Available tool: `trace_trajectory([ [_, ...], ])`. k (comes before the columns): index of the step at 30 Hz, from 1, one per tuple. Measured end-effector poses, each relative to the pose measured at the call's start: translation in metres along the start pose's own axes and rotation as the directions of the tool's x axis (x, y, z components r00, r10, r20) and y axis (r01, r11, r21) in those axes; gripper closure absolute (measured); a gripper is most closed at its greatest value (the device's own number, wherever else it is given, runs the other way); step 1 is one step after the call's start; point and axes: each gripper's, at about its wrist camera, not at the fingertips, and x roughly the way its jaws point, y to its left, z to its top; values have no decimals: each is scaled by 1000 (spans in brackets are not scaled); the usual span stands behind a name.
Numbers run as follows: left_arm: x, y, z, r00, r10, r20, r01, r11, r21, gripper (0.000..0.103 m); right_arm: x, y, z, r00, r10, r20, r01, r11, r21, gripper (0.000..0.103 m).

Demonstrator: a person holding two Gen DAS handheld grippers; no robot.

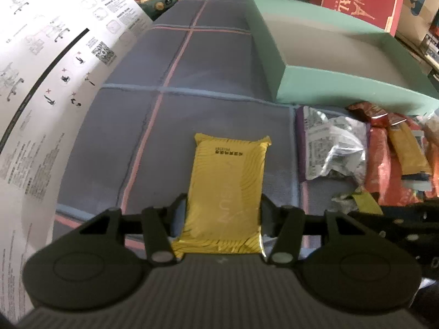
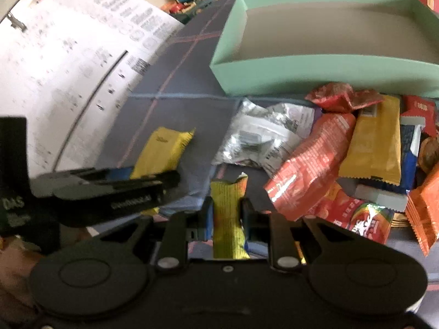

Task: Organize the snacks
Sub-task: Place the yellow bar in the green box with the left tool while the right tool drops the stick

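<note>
One green tray [image 2: 315, 74] sits on the grey cloth [image 1: 205, 63], snacks [image 2: 343, 150] heaped beside it. The left gripper [image 1: 223, 213] straddles one yellow packet [image 1: 227, 181], jaws touching its sides. Only the right view shows the right gripper [image 2: 227, 213] clamped on a yellow-green wrapper [image 2: 229, 216].

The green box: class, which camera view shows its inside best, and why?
The right wrist view: the green box shows its near wall, side walls and bare floor. The left wrist view shows the same box farther off at the frame's right, its far end cut off.
</note>
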Motion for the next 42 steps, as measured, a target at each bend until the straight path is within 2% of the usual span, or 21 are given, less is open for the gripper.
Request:
trace_trajectory([
  [5, -27, -7, 15, 998, -4, 59, 3, 1000, 16, 50, -31, 0, 11, 997, 44, 63, -42, 999, -17, 83],
  [8, -37, -15, 32, 996, -32, 84, 30, 999, 26, 50, -50, -6, 29, 991, 43, 126, -42, 999, -14, 83],
  [14, -42, -39, 83, 988, -74, 135, 68, 996, 51, 50, -82, -49, 76, 970, -60, 236, 56, 998, 26, 82],
  [19, -25, -67, 141, 983, -82, 166, 71, 995, 73, 50, -95, -105, 128, 944, -158, 290, 132, 985, 107, 82],
  [24, 9, -88, 194, 983, -70, 172, 59, 996, 68, 50, -79, -153, 176, 930, -217, 296, 174, 971, 164, 82],
  [27, 37, -95, 218, 986, -44, 160, 35, 997, 63, 50, -57, -175, 198, 930, -234, 284, 186, 965, 184, 82],
  [35, 88, -103, 251, 991, 8, 131, -18, 997, 80, 49, 2, -198, 238, 940, -219, 262, 169, 965, 202, 82],
  [37, 91, -104, 251, 990, 25, 139, -37, 995, 87, 46, 10, -198, 244, 940, -210, 270, 159, 967, 200, 74],
  [38, 92, -106, 252, 989, 34, 141, -47, 995, 86, 32, 11, -197, 244, 938, -205, 278, 153, 968, 199, 66],
  [39, 92, -106, 252, 989, 43, 141, -55, 995, 83, 23, 11, -196, 245, 937, -202, 284, 149, 969, 198, 40],
  [40, 91, -107, 251, 988, 51, 145, -63, 995, 79, 8, 10, -194, 245, 935, -204, 292, 150, 969, 197, 15],
  [41, 88, -109, 248, 986, 54, 158, -67, 995, 77, 4, 8, -192, 245, 929, -209, 306, 154, 969, 195, 8],
  [42, 85, -110, 246, 985, 51, 164, -65, 995, 81, 4, 4, -190, 243, 922, -210, 325, 154, 970, 191, 6],
])
